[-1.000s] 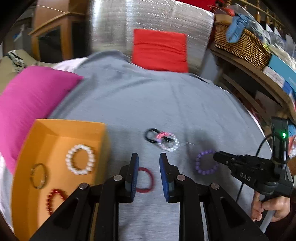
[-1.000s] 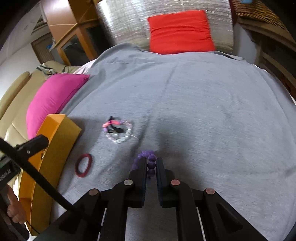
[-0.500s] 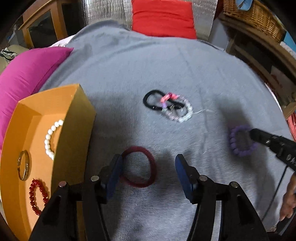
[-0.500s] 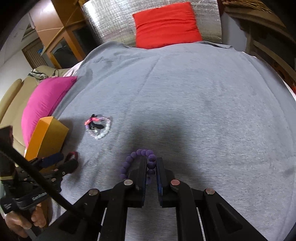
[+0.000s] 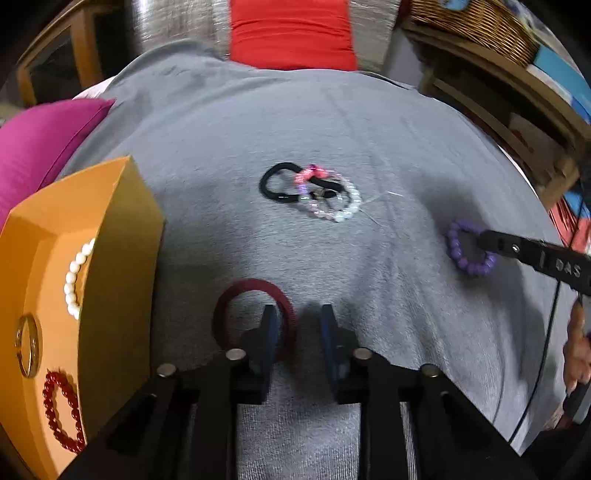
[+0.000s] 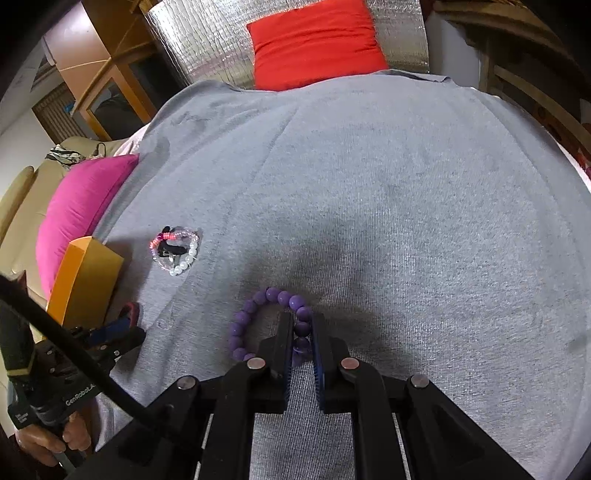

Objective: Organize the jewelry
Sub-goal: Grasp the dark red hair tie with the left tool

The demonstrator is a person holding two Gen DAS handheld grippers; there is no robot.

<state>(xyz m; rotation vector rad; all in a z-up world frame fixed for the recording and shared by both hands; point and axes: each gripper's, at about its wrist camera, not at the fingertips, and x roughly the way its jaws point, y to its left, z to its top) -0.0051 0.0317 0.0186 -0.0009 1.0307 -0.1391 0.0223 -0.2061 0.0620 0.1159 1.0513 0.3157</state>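
Observation:
A dark red ring bracelet (image 5: 255,290) lies on the grey cloth (image 5: 332,122). My left gripper (image 5: 299,325) straddles the ring's right side, one finger inside it and one outside. Its jaws are closing, and a gap still shows beside the band. My right gripper (image 6: 303,323) is shut on a purple bead bracelet (image 6: 255,306) lying on the cloth; it also shows as a purple bead bracelet (image 5: 458,254) at the right of the left wrist view. The orange box (image 5: 122,258) on the left holds a white pearl bracelet (image 5: 74,277), a gold bangle (image 5: 27,345) and a red bead bracelet (image 5: 61,413).
A tangle of a black hair tie with pink and clear bead bracelets (image 5: 310,192) lies mid-cloth. A pink cushion (image 5: 40,147) sits behind the box and a red cushion (image 5: 291,33) at the far edge. A wicker basket (image 5: 476,22) and wooden shelves stand on the right.
My left gripper came down onto the dark red ring, spread wide, then narrowed around the ring's right side. My right gripper stayed shut on the purple bracelet.

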